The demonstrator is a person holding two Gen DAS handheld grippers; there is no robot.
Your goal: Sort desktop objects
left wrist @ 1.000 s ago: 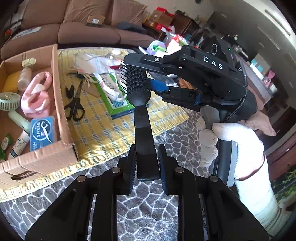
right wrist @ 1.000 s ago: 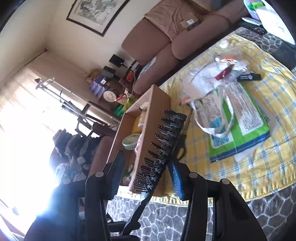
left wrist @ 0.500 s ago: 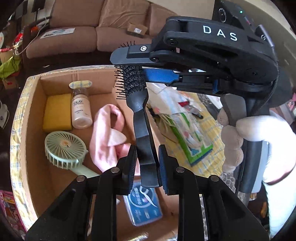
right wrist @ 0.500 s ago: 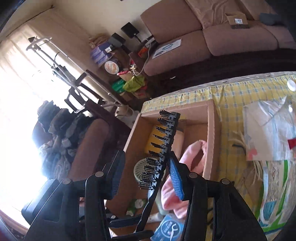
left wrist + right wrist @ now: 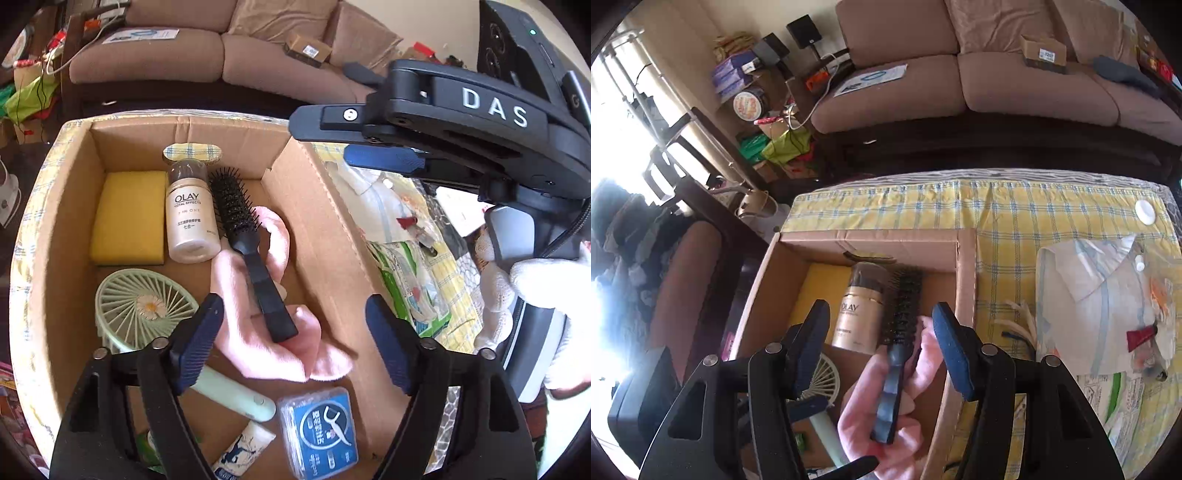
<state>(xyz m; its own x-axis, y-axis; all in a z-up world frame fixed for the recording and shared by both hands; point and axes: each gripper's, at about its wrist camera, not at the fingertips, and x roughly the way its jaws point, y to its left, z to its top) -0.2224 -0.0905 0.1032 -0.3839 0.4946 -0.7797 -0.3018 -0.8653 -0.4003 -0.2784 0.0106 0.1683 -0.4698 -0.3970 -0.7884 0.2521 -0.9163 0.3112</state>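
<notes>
Hairbrush lies mid-frame on pink cloth in cardboard box — left gripper and right gripper both just opened, empty.

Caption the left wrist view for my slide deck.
Black hairbrush lies released on pink cloth inside cardboard box.

In the cardboard box before me, my hairbrush lies on the cloth, just right of the lotion bottle; the fan lies nearer me.
</notes>
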